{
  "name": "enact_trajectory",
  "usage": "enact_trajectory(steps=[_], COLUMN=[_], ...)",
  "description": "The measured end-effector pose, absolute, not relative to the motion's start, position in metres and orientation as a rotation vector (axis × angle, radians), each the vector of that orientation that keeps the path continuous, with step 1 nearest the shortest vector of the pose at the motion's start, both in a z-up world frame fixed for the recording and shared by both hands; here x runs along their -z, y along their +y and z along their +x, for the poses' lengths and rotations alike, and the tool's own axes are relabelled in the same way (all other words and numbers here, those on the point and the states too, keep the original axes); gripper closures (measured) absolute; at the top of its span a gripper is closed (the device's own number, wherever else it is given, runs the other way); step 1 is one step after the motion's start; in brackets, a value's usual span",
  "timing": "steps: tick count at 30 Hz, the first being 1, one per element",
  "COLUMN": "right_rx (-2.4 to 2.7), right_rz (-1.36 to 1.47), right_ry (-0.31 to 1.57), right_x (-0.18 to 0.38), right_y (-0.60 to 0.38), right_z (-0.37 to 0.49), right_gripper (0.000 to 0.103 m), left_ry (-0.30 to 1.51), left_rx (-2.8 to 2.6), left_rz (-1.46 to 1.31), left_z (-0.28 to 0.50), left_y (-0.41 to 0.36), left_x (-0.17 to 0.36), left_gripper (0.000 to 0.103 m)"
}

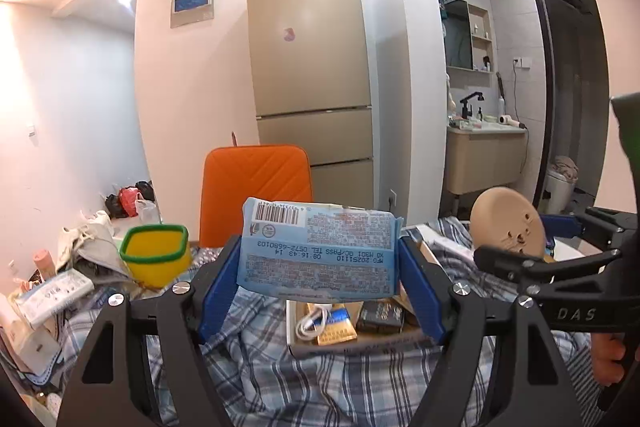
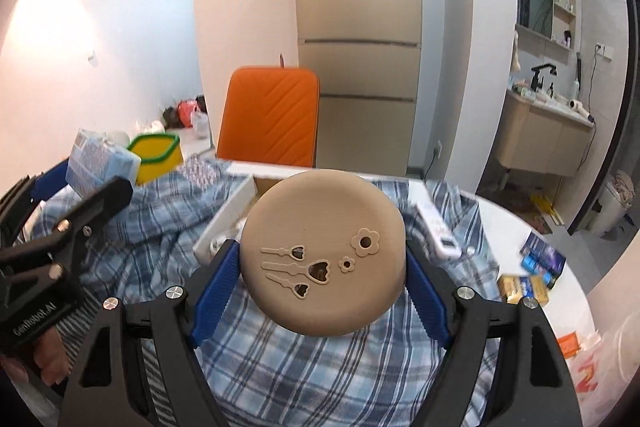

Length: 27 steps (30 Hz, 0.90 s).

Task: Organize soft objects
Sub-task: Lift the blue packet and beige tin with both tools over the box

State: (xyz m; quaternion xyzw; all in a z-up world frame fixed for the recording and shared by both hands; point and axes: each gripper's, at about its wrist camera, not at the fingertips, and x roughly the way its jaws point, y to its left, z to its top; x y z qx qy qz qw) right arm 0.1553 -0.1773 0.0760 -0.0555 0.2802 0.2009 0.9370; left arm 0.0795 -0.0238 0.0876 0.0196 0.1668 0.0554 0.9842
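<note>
Blue pads of the left claw [image 1: 318,277] are clamped on both short ends of a light-blue tissue pack [image 1: 318,253], held up clear of the plaid shirt [image 1: 256,359] on the worktop. Right claw [image 2: 320,267] is squeezing a tan round cushion [image 2: 324,255] by its sides, also lifted above the cloth. I'd guess both are light and squishy, and the pack's wrapper looks slick, so grabbing across the ends makes sense. That yellow bin [image 1: 158,253] nearby is maybe where they go?
</note>
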Motion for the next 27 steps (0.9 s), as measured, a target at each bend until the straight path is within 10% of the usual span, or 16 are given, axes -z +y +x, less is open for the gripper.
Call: enact_trajectory(steps=[27], right_rx=[-0.330], right_rz=[0.003], right_ry=[0.364], right_x=[-0.162], right_y=[-0.177], right_z=[0.193], right_gripper=[0.021], left_ry=[0.282], left_rx=[-0.157], left_rz=[-0.035], left_z=[0.148], left_y=[-0.017], left_x=[-0.147], left_gripper=[0.029])
